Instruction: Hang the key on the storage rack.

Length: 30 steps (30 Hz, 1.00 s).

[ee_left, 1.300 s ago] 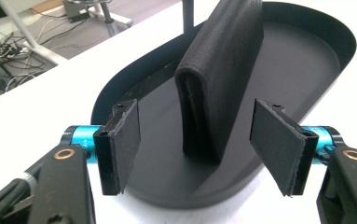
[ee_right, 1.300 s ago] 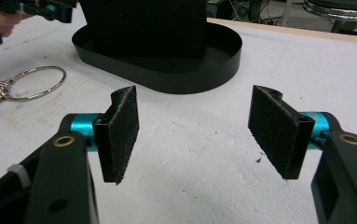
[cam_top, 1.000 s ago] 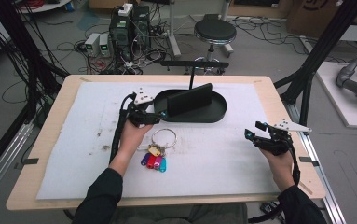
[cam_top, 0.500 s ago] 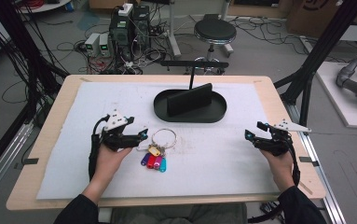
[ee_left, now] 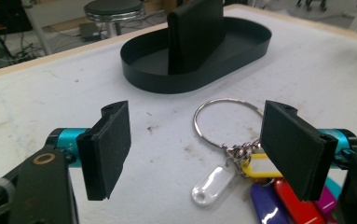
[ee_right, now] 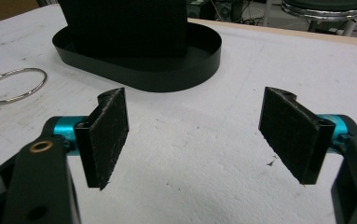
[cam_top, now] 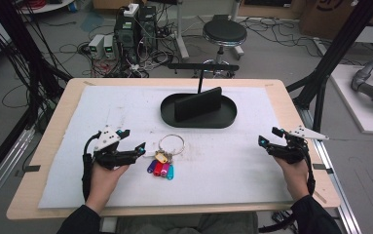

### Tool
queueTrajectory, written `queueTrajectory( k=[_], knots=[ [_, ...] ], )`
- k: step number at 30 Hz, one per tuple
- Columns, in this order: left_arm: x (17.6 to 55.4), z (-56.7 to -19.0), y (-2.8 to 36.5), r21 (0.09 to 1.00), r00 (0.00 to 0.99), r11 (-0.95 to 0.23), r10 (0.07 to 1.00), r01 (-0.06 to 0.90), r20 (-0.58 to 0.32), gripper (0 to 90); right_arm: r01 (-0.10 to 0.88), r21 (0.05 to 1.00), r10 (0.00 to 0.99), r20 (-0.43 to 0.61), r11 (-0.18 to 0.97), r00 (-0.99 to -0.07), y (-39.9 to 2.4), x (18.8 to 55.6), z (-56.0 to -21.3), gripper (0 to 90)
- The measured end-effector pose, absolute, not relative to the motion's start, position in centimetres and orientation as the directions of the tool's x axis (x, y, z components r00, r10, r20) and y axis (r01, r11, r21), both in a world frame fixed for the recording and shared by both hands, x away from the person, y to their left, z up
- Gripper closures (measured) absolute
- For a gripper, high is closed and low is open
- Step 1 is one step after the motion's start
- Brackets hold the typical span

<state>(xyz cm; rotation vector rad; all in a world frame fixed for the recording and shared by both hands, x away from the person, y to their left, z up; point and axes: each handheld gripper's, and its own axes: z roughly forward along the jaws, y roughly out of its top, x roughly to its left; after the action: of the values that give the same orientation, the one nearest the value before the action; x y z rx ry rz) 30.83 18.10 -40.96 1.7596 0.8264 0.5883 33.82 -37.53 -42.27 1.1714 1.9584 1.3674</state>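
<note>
Lying nearest the person's edge of the table (cam_top: 43, 146), a white mat (cam_top: 125, 107) covered most of the wooden top and bore faint dark smudges.

Item, left gripper (cam_top: 139, 148): held in the person's left hand (cam_top: 103, 178) at the near left of the mat, jaws spread wide apart with nothing between them, tips pointing toward the key ring. From the left gripper view, its two black pads (ee_left: 108, 149) stood open on either side of the bunch.

Item, right gripper (cam_top: 266, 143): held in the right hand (cam_top: 293, 173) at the near right, well apart from the other objects, jaws likewise parted and empty. The right gripper view showed bare mat between its pads (ee_right: 106, 135).

Item, key ring (cam_top: 171, 144): a metal loop lying flat on the mat just beside the left gripper's tips, between the two hands but closer to the left. Coloured plastic tags (cam_top: 160, 169) in purple, red, pink and blue fanned out from it toward the person; the left gripper view also showed a clear tag (ee_left: 211, 184) and a yellow one (ee_left: 260, 165).

Item, black oval tray (cam_top: 228, 117): set farther back near the mat's centre, with an upright black slab (cam_top: 198, 103) standing in it.

Item, beyond the table: a round stool (cam_top: 224, 33), electronic boxes and loose cables on the floor.
</note>
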Motion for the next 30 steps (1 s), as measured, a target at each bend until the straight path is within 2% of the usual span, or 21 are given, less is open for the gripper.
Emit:
queueTrajectory(
  k=[6,18,25,30],
  knots=[
    [31.5,-41.4,18.3,0.944,0.62,-0.183,0.784,0.275,-0.029,25.0,0.371,0.918,0.848,0.079,0.143,-0.524,-37.8,33.8,-42.3,21.6],
    [33.4,-42.7,18.1,0.92,0.633,-0.166,0.767,0.354,-0.105,33.6,0.377,0.912,0.849,0.068,0.16,-0.524,-38.0,34.0,-42.4,21.4],
    [34.4,-43.1,16.7,0.904,0.652,-0.196,0.75,0.379,-0.111,44.0,0.387,0.908,0.854,0.068,0.161,-0.515,-38.2,33.9,-42.6,21.5],
    [35.0,-43.3,15.8,0.895,0.666,-0.223,0.739,0.387,-0.104,48.2,0.396,0.904,0.856,0.072,0.16,-0.511,-38.3,33.9,-42.7,21.6]
  ],
)
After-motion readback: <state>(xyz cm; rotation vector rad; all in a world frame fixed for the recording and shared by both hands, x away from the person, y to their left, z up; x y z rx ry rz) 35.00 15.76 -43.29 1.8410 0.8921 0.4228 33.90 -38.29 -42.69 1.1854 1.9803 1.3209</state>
